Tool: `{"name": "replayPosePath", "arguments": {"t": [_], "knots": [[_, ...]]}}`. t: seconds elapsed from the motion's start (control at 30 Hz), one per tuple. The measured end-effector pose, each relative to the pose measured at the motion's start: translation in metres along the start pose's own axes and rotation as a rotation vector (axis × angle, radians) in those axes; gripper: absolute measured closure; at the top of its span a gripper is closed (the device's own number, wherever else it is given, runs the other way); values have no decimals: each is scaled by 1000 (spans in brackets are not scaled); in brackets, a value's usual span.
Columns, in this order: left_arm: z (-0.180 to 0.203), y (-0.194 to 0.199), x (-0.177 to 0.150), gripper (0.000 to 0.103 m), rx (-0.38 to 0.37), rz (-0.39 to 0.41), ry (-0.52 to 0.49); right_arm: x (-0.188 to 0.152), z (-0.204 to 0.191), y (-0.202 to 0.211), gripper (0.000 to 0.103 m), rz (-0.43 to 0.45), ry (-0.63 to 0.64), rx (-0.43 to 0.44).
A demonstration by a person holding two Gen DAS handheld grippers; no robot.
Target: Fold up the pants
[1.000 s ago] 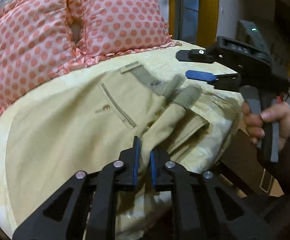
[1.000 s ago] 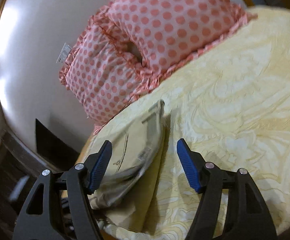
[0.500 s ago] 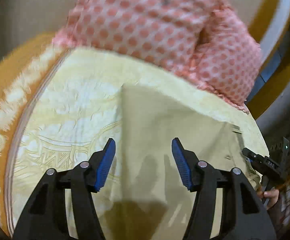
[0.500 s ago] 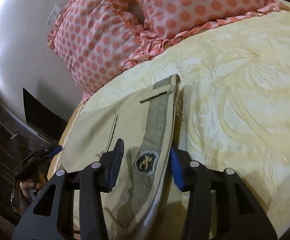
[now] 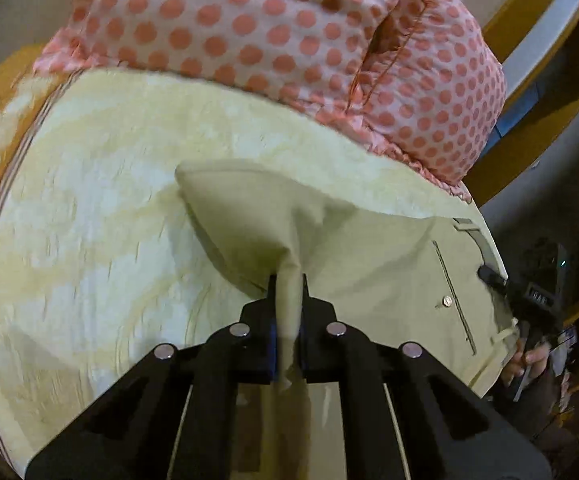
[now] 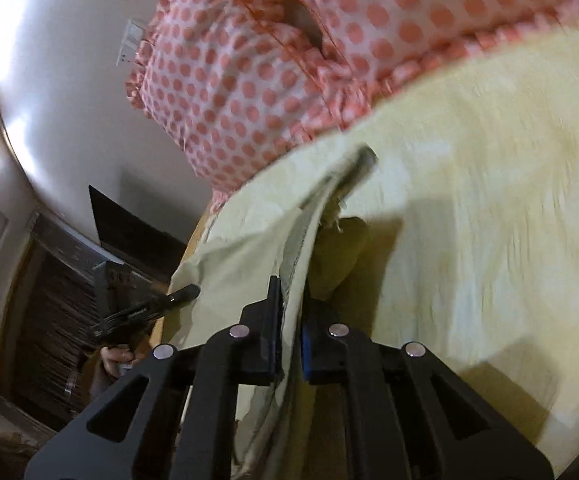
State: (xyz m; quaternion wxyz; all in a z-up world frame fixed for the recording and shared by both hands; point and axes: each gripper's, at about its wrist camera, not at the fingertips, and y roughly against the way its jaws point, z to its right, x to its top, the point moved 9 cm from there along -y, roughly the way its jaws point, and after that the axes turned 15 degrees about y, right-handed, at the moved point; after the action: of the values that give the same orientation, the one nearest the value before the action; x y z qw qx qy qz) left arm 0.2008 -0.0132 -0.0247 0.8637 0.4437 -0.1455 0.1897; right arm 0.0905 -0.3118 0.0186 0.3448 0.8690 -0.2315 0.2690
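Left wrist view: the left gripper (image 5: 288, 280) is pressed together on a pinched ridge of the pants (image 5: 389, 264), which lie on the yellow bedspread (image 5: 89, 220) just in front of the polka-dot pillows (image 5: 289, 28). The cloth rises in a tent from the bedspread to the jaws. The buttoned back pocket (image 5: 453, 292) lies flat, farther from the pillows' left end, and the right gripper (image 5: 489, 276) shows at the waistband edge beyond it. Right wrist view: the right gripper (image 6: 289, 304) is closed on the waistband (image 6: 329, 196), whose grey inner band runs from the jaws toward the pillows (image 6: 289, 60). The left gripper (image 6: 185, 292) appears at the far cloth edge, on the side of the pants away from the open bedspread (image 6: 489, 200). Judgement: both ends of the garment are gripped and lifted, so the step in hand is carrying one edge over to make a fold. The next move calls for keeping both grips closed, moving them together so the cloth stays taut, then laying the raised edge squarely on the flat part before release.
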Motion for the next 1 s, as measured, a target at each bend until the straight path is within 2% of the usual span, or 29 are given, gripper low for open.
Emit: {"name": "replayPosePath", "arguments": {"t": [0.13, 0.2, 0.23, 0.3, 0.33, 0.4, 0.47, 0.5, 0.53, 0.57, 0.63, 0.67, 0.7, 0.73, 0.77, 0.8, 0.83, 0.87, 0.9, 0.93, 0.97, 1.0], "knots": [[23, -18, 48, 96, 49, 92, -53, 52, 19, -11, 95, 69, 16, -57], [29, -35, 71, 95, 100, 144, -86, 74, 41, -20, 94, 99, 4, -129], [28, -44, 78, 92, 132, 154, -95, 78, 51, -24, 94, 96, 11, -174], [20, -62, 87, 89, 227, 146, -87, 73, 75, -40, 91, -5, 22, -310], [15, -64, 88, 83, 253, 135, -71, 66, 81, -41, 86, -59, 20, -361], [15, -48, 87, 78, 249, 186, -62, 64, 74, -28, 84, -35, 34, -369], [24, -21, 80, 58, 214, 259, -87, 66, 51, -7, 62, 51, 68, -309], [32, -10, 73, 55, 164, 273, -88, 64, 37, -2, 48, 76, 83, -258], [44, -3, 62, 51, 86, 254, -87, 61, 27, -1, 41, 78, 93, -217], [53, -2, 51, 50, 24, 217, -88, 54, 16, -4, 39, 59, 102, -163], [60, -14, 33, 46, -7, 136, -81, 42, 11, -12, 36, 21, 84, -123], [56, -29, 26, 46, 29, 91, -73, 34, 21, -17, 36, -4, 43, -147], [50, -42, 23, 46, 76, 61, -60, 28, 37, -21, 34, -30, -8, -216], [36, -59, 20, 52, 135, 23, -34, 16, 67, -20, 38, -78, -100, -346], [28, -64, 18, 59, 147, 31, -15, 14, 72, -13, 41, -42, -137, -345], [29, -59, 17, 57, 150, 65, -17, 9, 79, 3, 41, -20, -181, -409], [28, -52, 13, 50, 178, 69, -14, 5, 78, 20, 40, 5, -176, -472], [30, -43, 7, 45, 176, 75, -13, 4, 71, 32, 39, 43, -141, -485], [34, -27, -3, 43, 159, 106, -25, 2, 60, 44, 34, 83, -99, -483], [36, -16, -11, 33, 151, 137, -43, -5, 43, 56, 22, 128, -39, -471], [39, -2, -24, 23, 157, 178, -67, -11, 31, 59, 18, 144, 6, -450], [41, 10, -36, 18, 174, 213, -89, -17, 17, 58, 15, 145, 55, -428]]}}
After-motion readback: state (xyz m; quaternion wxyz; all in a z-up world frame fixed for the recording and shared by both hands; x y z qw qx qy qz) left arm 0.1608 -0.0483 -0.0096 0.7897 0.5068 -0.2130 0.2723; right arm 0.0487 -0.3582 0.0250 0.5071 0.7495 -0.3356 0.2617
